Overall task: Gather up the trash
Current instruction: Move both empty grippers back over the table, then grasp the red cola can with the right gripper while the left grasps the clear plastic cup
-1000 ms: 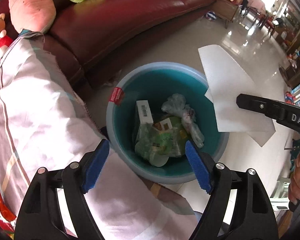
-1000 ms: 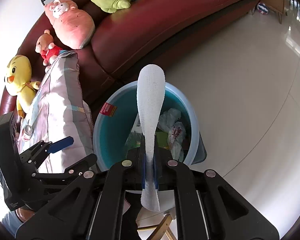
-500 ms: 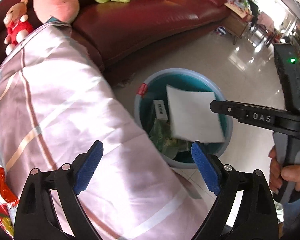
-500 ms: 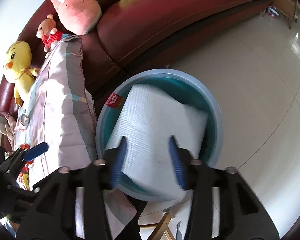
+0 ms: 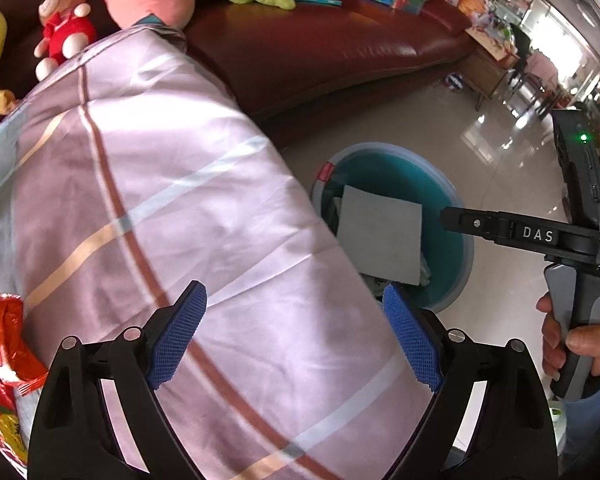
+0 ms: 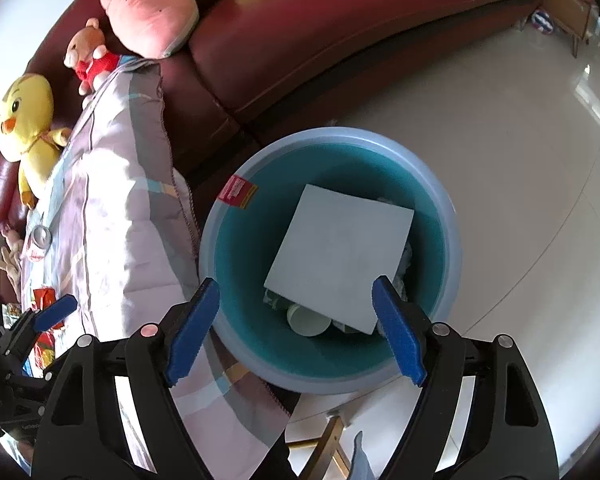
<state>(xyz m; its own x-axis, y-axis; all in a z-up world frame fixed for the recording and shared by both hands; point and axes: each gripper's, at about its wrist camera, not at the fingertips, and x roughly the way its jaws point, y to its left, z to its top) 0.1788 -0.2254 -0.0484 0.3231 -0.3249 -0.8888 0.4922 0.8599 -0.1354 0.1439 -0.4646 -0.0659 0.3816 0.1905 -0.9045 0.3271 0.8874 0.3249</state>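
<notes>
A white paper sheet [image 6: 340,264] lies flat inside the blue-green trash bin [image 6: 454,240], on top of a paper cup [image 6: 309,321] and other rubbish. My right gripper [image 6: 296,328] hovers over the bin's near rim, its jaws opening, with nothing pressed between them. In the left wrist view the same paper sheet [image 5: 380,240] rests in the bin [image 5: 466,236]. My left gripper [image 5: 296,338] stands open above a pink striped quilt [image 5: 160,200], holding nothing. A red snack wrapper [image 5: 0,340] lies on the quilt at the far left.
A dark red sofa [image 6: 340,28] curves behind the bin, with plush toys: a pink one [image 6: 148,12], a small bear [image 6: 90,56], a yellow duck [image 6: 28,128]. A metal can [image 6: 40,236] lies on the quilt. Glossy tile floor [image 6: 520,160] spreads right of the bin.
The right gripper opened and let go of the paper sheet, which fell flat into the bin. The left gripper moved left from over the bin to over the quilt.
</notes>
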